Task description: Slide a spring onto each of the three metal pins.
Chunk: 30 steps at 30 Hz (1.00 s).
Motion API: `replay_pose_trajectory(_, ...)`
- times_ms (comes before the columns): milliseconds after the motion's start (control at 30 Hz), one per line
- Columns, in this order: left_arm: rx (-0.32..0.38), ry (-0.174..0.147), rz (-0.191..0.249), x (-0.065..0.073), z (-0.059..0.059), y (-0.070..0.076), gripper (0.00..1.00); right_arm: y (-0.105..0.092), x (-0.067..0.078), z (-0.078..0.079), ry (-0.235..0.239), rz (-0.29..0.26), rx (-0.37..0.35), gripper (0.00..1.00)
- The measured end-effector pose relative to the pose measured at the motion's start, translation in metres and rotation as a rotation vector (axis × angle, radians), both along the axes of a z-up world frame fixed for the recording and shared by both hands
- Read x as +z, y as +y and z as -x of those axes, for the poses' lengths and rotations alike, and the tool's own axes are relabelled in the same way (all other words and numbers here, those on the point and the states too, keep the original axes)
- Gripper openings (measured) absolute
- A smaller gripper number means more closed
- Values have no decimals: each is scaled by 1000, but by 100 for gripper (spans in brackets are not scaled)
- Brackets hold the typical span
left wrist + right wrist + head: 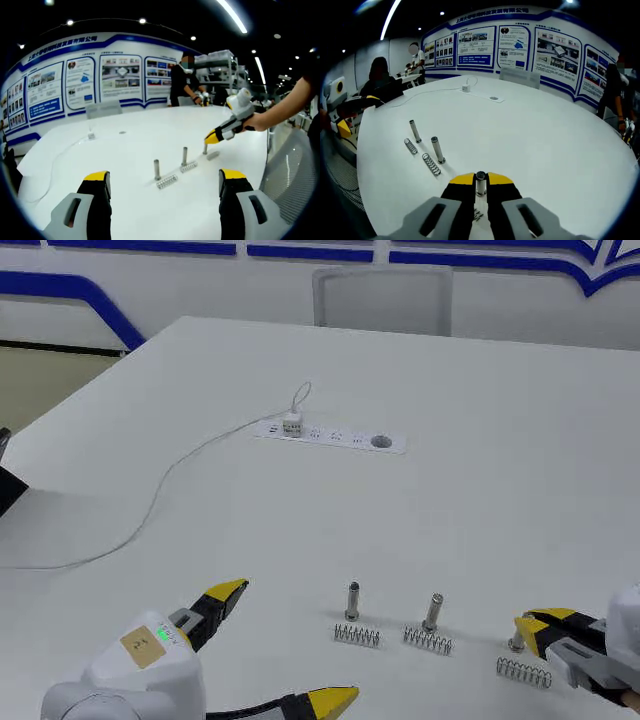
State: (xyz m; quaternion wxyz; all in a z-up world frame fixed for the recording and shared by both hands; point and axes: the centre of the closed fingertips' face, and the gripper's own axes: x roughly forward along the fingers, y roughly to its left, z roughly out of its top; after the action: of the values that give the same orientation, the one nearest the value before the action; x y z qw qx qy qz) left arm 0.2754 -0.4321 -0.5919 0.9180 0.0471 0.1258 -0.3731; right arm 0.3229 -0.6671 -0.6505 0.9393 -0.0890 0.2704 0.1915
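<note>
Left tool (164, 181) held low over worktop (135, 145), jaws wide apart, empty. Right tool (480, 178) level, jaws closed on rightmost pin (480, 185), pin upright.

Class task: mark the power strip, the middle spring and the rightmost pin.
power strip (332, 436): head view, middle of its top.
middle spring (427, 641): head view, centre of its coils.
rightmost pin (480, 184): right gripper view, its shaft.

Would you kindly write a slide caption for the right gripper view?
Right claw grips the nearest pin; two pins stand beyond, springs lying beside them.
</note>
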Motion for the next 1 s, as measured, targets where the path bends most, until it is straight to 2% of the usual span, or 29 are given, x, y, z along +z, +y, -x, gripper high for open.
replay_pose_trajectory(167, -8, -3, -6, 0, 1, -2, 91, -1, -1, 1, -3, -7, -11, 9)
replay_pose_trajectory(300, -14, -5, -11, 0, 1, -3, 91, 1, -2, 1, -22, 72, 48, 9)
replay_pose_trajectory(333, -15, -5, -13, 0, 1, -3, 91, 0, -2, 1, -20, 76, 46, 9)
replay_pose_trajectory(433, -19, -4, -16, -1, 2, -3, 90, -1, -2, 0, -13, 54, 35, 9)
replay_pose_trajectory(533, -20, -6, -20, -1, 2, -3, 90, -1, 1, -1, -28, 35, 29, 9)
replay_pose_trajectory(733, -26, 1, -21, -2, 3, -4, 90, -2, 4, 0, -28, 21, 30, 17)
replay_pose_trajectory(800, -28, 1, -20, -2, 3, -4, 90, -3, 8, 2, -37, -4, 20, 18)
replay_pose_trajectory(1000, -26, 1, -19, -2, 3, -4, 90, -9, 1, 10, -17, -27, 35, 20)
